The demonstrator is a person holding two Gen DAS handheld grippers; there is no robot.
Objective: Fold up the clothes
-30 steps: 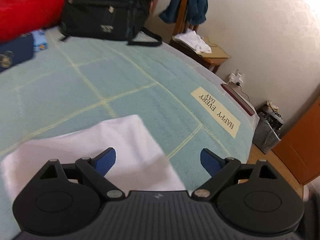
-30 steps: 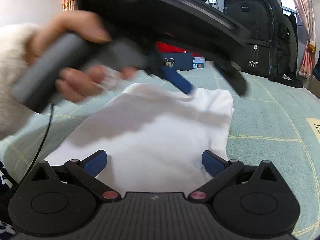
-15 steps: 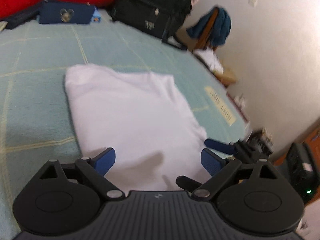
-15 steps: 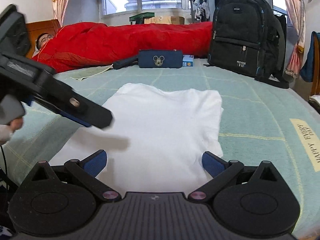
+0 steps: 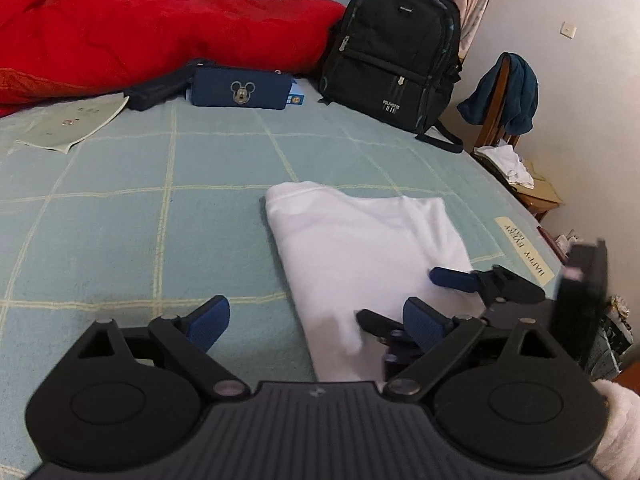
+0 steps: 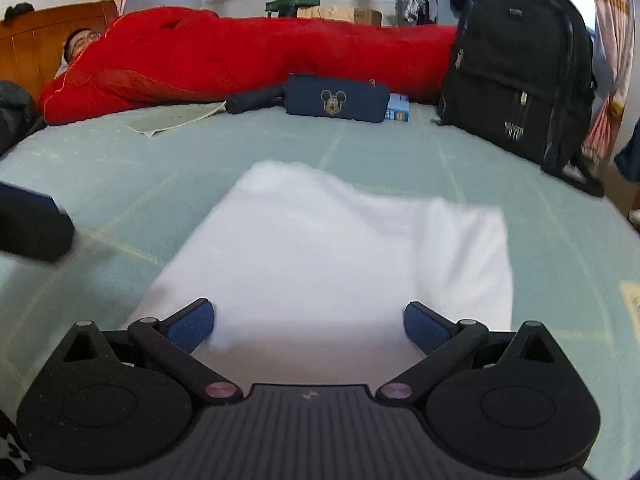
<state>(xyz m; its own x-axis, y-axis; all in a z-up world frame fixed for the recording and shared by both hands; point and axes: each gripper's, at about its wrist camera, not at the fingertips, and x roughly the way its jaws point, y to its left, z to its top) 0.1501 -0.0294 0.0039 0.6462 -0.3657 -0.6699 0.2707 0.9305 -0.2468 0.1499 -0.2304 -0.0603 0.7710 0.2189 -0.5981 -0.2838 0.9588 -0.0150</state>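
Note:
A white folded garment (image 5: 360,256) lies flat on the teal checked blanket (image 5: 160,240). My left gripper (image 5: 318,322) is open and holds nothing; its left pad is over bare blanket and its right pad over the garment's near left part. In the left wrist view, my right gripper (image 5: 412,298) reaches in from the right over the garment's near right corner. In the right wrist view, the garment (image 6: 340,248) fills the middle, and my right gripper (image 6: 308,326) is open, straddling its near edge. A dark part of the left gripper shows at the left edge.
A black backpack (image 5: 392,60) stands at the far right of the bed. A person lies under a red quilt (image 6: 240,60) along the back. A navy pouch (image 5: 240,92), a black case and a paper sheet (image 5: 68,124) lie beyond the garment. A chair (image 5: 500,100) with clothes stands by the wall.
The left gripper has swung left, from over the garment's middle to its left edge. The right gripper has come closer to the garment's near edge. The garment has stayed flat.

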